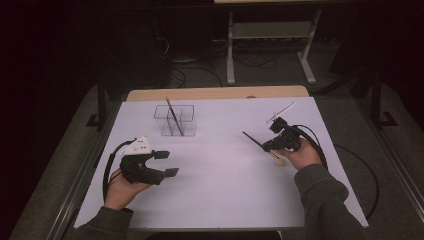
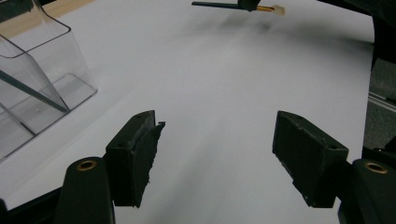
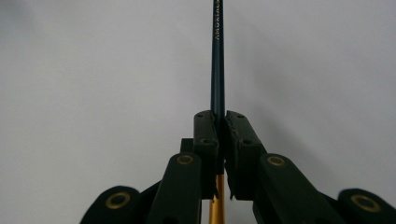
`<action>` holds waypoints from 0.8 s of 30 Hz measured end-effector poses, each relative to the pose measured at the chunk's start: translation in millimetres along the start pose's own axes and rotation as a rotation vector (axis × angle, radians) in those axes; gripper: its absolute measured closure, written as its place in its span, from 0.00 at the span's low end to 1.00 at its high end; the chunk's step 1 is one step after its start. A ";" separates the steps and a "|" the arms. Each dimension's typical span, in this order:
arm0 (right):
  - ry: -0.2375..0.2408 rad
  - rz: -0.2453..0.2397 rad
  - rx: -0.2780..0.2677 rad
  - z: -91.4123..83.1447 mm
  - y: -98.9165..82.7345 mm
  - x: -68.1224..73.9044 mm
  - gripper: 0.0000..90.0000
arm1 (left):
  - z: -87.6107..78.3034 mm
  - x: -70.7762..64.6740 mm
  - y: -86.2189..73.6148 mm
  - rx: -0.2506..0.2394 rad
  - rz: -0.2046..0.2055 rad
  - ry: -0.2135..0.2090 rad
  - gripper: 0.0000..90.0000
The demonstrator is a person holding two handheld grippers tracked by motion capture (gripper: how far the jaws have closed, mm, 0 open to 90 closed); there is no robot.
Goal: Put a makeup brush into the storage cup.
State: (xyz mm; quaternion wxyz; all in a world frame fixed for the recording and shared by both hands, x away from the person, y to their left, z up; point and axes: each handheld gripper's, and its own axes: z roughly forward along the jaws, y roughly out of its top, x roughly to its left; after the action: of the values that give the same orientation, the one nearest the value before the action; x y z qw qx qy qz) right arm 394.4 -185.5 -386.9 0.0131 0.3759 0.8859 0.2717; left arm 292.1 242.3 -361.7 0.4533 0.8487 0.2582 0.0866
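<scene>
My right gripper (image 1: 266, 146) is shut on a dark blue pencil (image 1: 252, 139) with a gold band and pale eraser end (image 1: 278, 160), held a little above the white table at the right. In the right gripper view the pencil (image 3: 217, 56) runs straight up from between the closed jaws, and my right gripper (image 3: 221, 122) clamps it near the gold band. My left gripper (image 1: 166, 163) rests open at the left front of the table, nothing between its pads (image 2: 140, 154). A clear plastic holder (image 1: 174, 120) stands at the back middle with a pencil (image 1: 172, 114) leaning in it.
The white table top (image 1: 215, 185) has a wooden strip along its far edge (image 1: 215, 93). A white stick-like part (image 1: 281, 112) lies beyond the right gripper. The clear holder (image 2: 32, 79) stands close to the left gripper's left side. Dark floor and a metal stand lie beyond the table.
</scene>
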 end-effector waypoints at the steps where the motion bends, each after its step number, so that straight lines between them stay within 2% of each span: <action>1: 0.012 -0.008 -0.003 -2.1 0.8 1.9 0.92 | 0.0 0.3 0.2 0.001 0.003 0.000 0.34; 5: 0.038 -0.063 -0.022 -7.8 5.8 14.6 0.92 | 2.1 0.0 1.0 0.008 0.009 -0.005 0.34; 6: 0.033 -0.092 -0.022 -8.5 7.4 18.6 0.92 | 2.8 -0.5 1.4 0.009 0.007 -0.005 0.34; 14: 0.077 -0.178 -0.026 -15.8 15.7 40.9 0.92 | 5.6 -5.6 7.5 0.020 0.033 -0.015 0.35; 18: 0.102 -0.234 -0.032 -17.6 20.6 50.9 0.92 | 6.6 -7.7 14.9 0.030 0.042 -0.022 0.35; 24: 0.156 -0.316 -0.039 -19.5 27.3 70.0 0.92 | 9.5 -12.0 28.8 0.044 0.083 -0.043 0.35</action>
State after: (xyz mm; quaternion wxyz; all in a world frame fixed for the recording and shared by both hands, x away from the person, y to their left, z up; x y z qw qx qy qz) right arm 357.8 -132.0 -344.2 -0.0059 0.2094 0.9269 0.3115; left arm 295.9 216.0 -342.7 0.4359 0.8701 0.2151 0.0813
